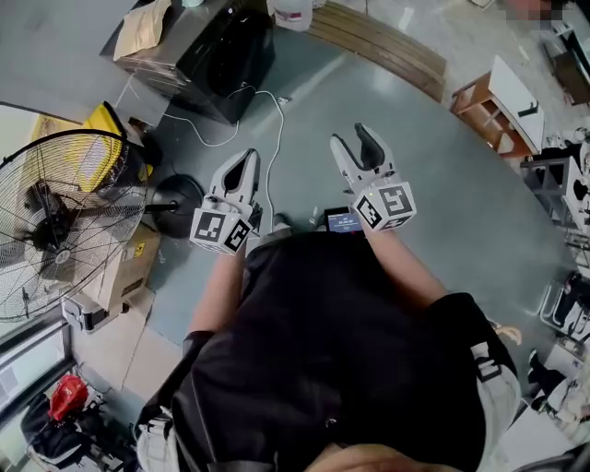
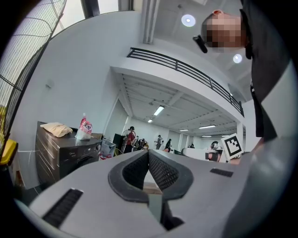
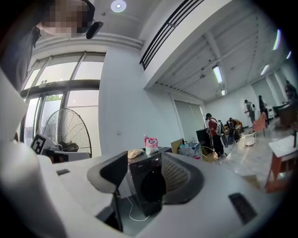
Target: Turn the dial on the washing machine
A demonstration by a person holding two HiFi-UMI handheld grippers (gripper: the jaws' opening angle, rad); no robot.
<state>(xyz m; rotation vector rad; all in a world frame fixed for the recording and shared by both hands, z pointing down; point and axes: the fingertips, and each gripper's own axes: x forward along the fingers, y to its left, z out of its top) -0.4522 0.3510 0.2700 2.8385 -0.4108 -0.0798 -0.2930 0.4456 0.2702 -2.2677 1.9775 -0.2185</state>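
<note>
The dark washing machine (image 1: 217, 55) stands a few steps ahead on the grey floor, at the top of the head view. A beige bag (image 1: 143, 28) lies on its lid. My left gripper (image 1: 247, 160) is held at chest height, jaws together, nothing in them; its own view has its pads (image 2: 158, 169) meeting and the washing machine (image 2: 70, 153) far to the left. My right gripper (image 1: 352, 138) is open and empty. Between its jaws the right gripper (image 3: 144, 162) frames the distant washing machine (image 3: 149, 181) with its round door. The dial is too small to make out.
A big floor fan (image 1: 64, 221) and cardboard boxes (image 1: 129, 267) crowd the left. A white cable (image 1: 272, 115) runs from the machine across the floor. A wooden shelf (image 1: 489, 111) stands at the right. A pink pouch (image 3: 150, 142) sits on the lid. People stand far back in the hall.
</note>
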